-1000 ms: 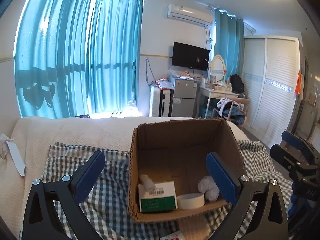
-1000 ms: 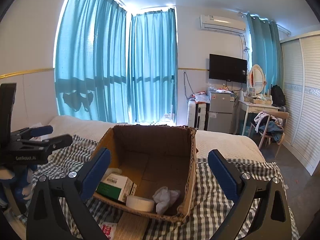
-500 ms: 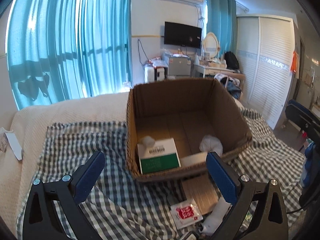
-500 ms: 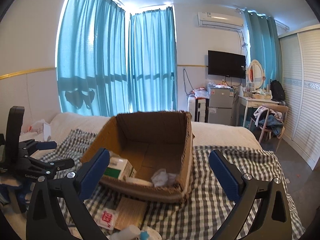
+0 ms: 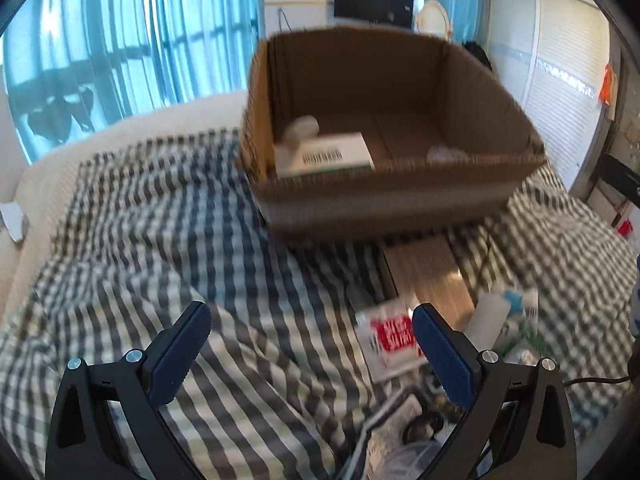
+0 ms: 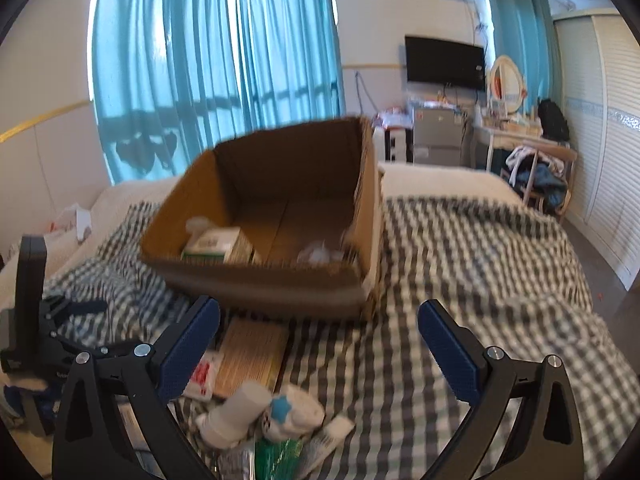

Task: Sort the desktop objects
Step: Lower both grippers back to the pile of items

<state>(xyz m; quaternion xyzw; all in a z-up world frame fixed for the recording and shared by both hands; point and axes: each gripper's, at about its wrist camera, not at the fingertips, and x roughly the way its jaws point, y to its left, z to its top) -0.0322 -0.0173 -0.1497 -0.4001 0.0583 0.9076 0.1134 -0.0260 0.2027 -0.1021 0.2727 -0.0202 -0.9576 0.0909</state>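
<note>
Both grippers have tilted down from the cardboard box [image 5: 384,200] toward the loose clutter [image 6: 256,408].

- Motion blur smears the cardboard box [image 5: 384,200] and checked cloth [image 5: 200,240].
- At five o'clock, a clutter of small packets [image 5: 394,336] runs off the bottom edge, labels unreadable.
- Box wall hides the white lump [image 6: 320,254] partly.

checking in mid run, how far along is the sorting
Partly done. The cardboard box already holds a green-and-white carton and something white and crumpled. Nothing is in hand: left gripper and right gripper are both open and empty. Left: the red-and-white packet, a white bottle and other small items on the checked cloth.
</note>
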